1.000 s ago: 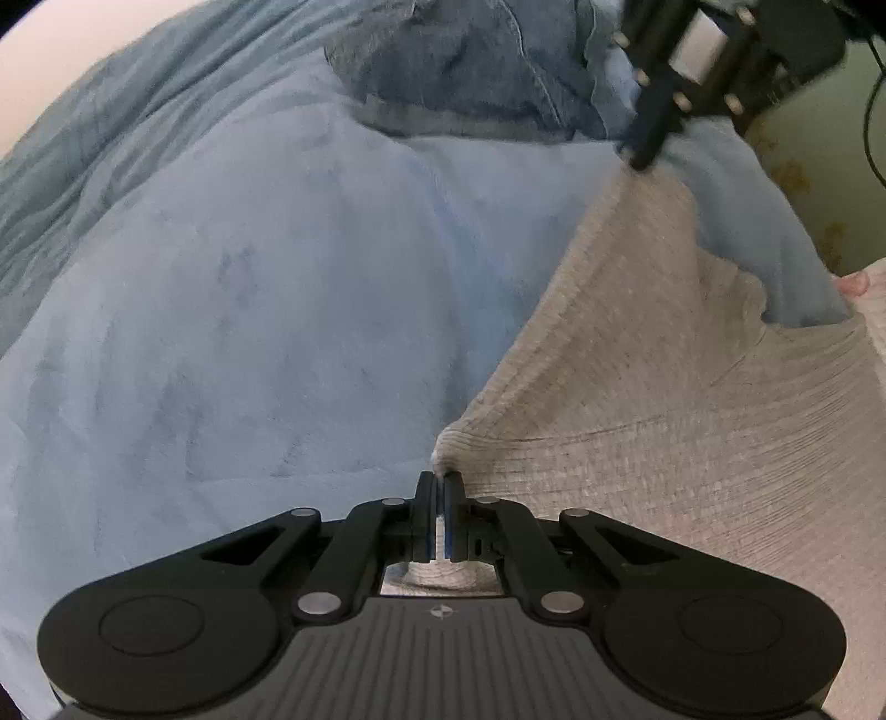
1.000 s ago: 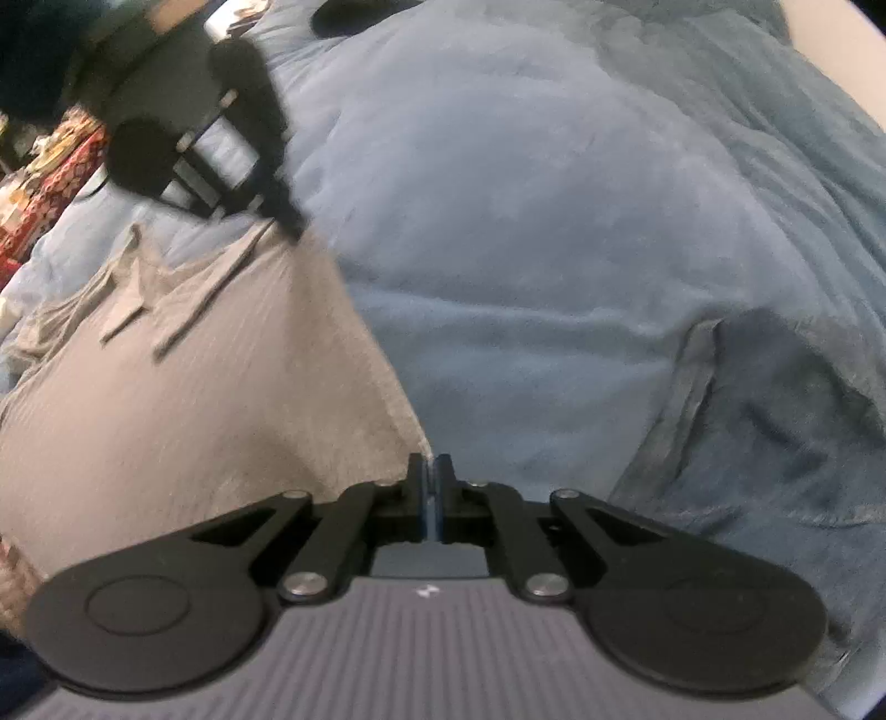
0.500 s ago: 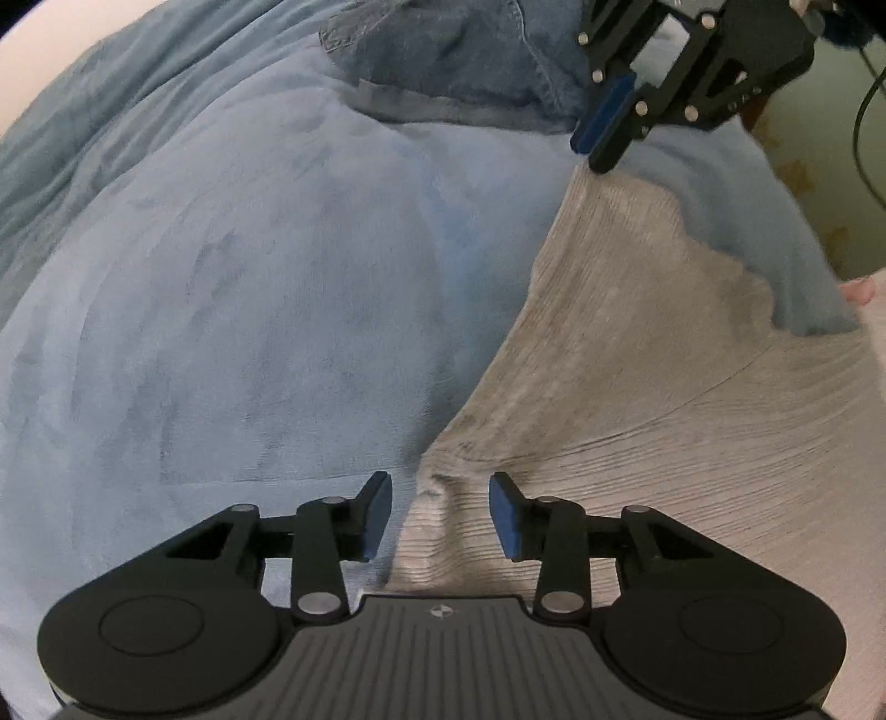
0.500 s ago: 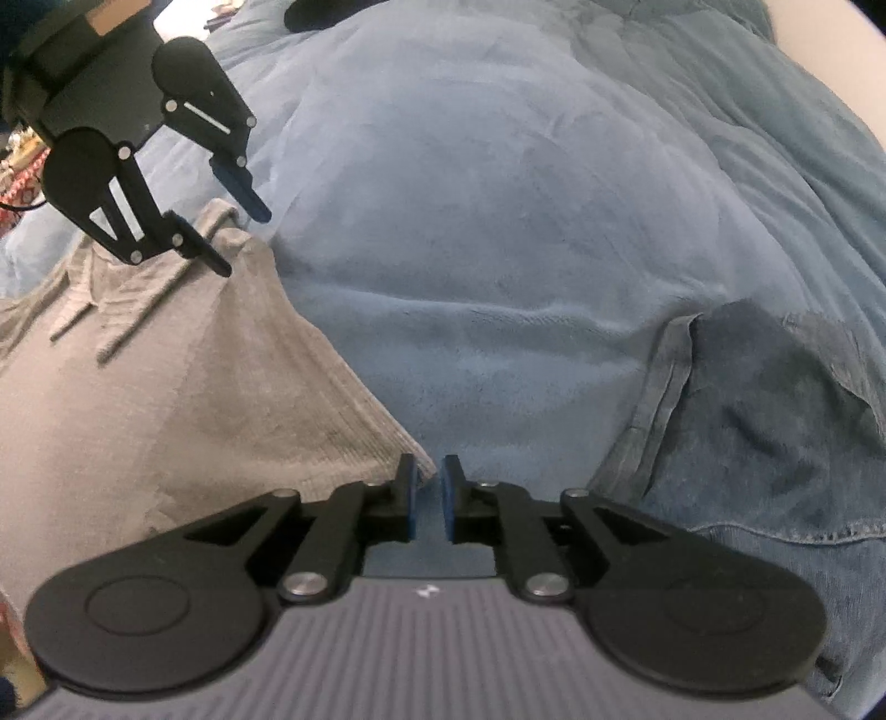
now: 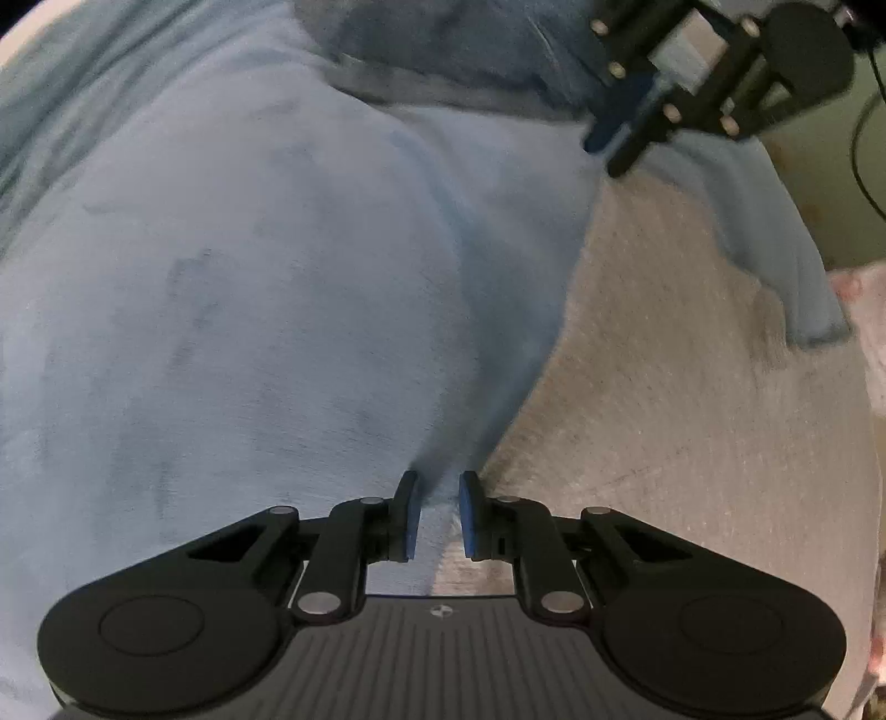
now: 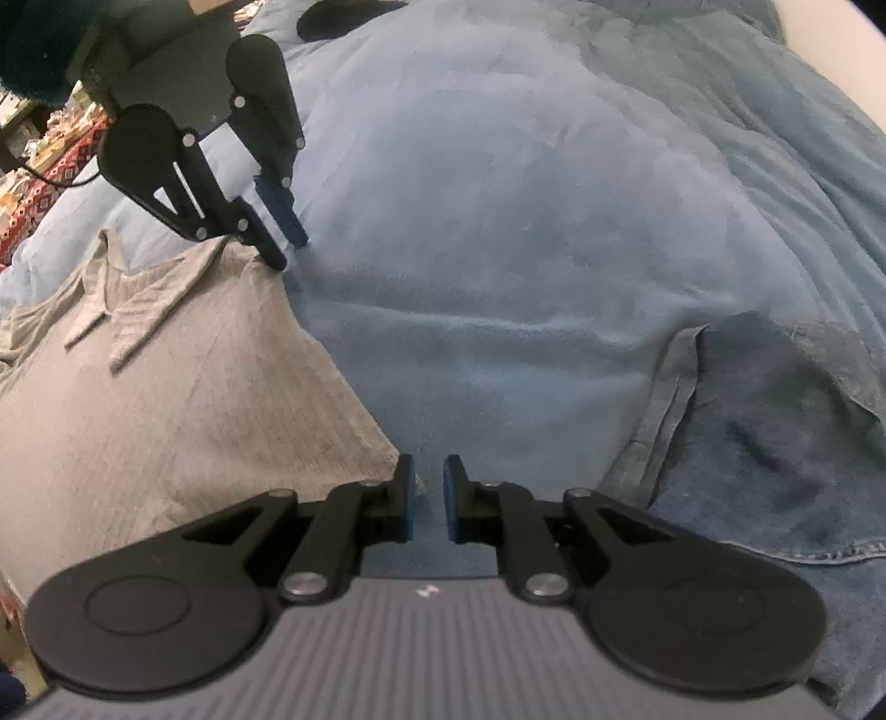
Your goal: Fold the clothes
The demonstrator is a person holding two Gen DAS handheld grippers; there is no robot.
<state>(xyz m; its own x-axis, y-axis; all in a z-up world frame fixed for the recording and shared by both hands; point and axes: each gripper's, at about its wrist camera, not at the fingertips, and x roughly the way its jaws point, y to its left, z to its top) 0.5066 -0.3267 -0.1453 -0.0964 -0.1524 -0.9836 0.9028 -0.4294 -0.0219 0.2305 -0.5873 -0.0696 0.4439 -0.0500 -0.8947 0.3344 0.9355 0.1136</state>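
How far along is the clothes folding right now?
Done: the grey collared shirt lies flat on the blue blanket. In hand: nothing; the left claw is closing on air, and the right claw is slightly open. Left: the denim garment lies crumpled.

You are looking at a bed covered by a soft light-blue blanket [image 6: 526, 232], rumpled into broad folds. Past its far edge, a pale cream wall [image 6: 830, 33] shows at the upper right of the right view. At the far left, a red patterned cloth [image 6: 39, 199] lies beyond the bed.
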